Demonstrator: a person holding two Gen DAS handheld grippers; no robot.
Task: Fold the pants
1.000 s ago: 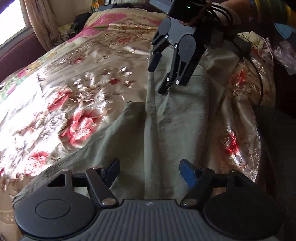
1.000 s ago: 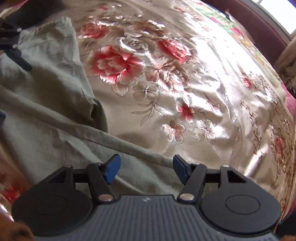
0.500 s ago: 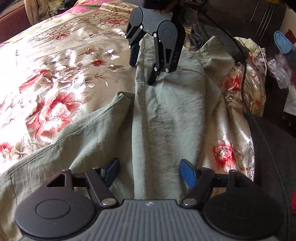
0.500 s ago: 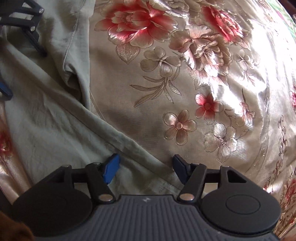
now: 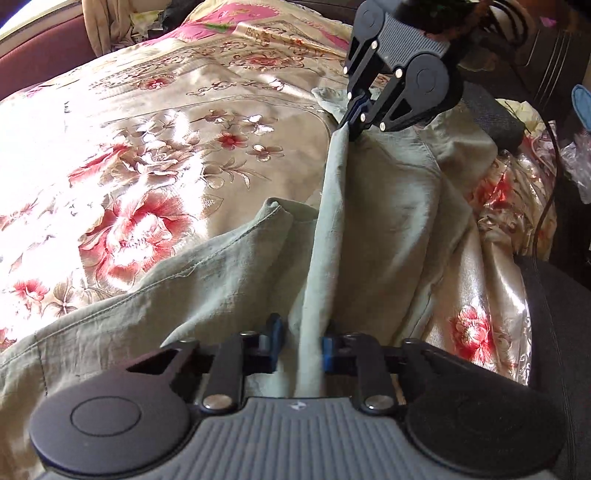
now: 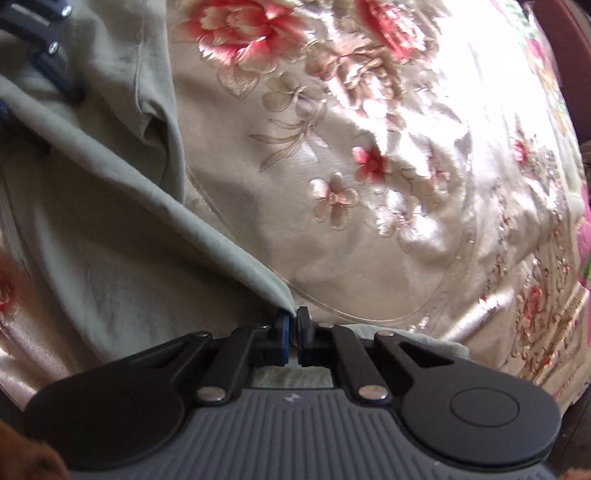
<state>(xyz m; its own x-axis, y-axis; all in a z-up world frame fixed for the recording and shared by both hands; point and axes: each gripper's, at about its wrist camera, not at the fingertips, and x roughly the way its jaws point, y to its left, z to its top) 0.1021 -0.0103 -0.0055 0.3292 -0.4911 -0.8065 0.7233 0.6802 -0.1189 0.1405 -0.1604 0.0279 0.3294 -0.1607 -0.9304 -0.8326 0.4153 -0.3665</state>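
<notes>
Pale green pants (image 5: 388, 229) lie crumpled on a shiny floral bedspread (image 5: 147, 166). A taut ridge of their cloth runs from my left gripper (image 5: 301, 345) up to my right gripper (image 5: 352, 122). The left jaws are closing with that ridge pinched between the blue pads. In the right wrist view the right gripper (image 6: 293, 332) is shut on the tip of the same fold of the pants (image 6: 92, 240). There the ridge slants up to the left gripper's fingers (image 6: 55, 75) at the top left corner. One pant leg spreads to the left along the bed.
The bedspread (image 6: 369, 184) stretches wide to one side of the pants. A dark seat (image 5: 554, 314), a black cable (image 5: 550, 177) and loose clutter (image 5: 580, 173) lie at the bed's right edge. A maroon frame (image 5: 37, 62) and a curtain (image 5: 103, 26) stand behind.
Both grippers stood open over the flat pants; now each is shut on the cloth. A fold has been pulled up into a taut ridge between them.
</notes>
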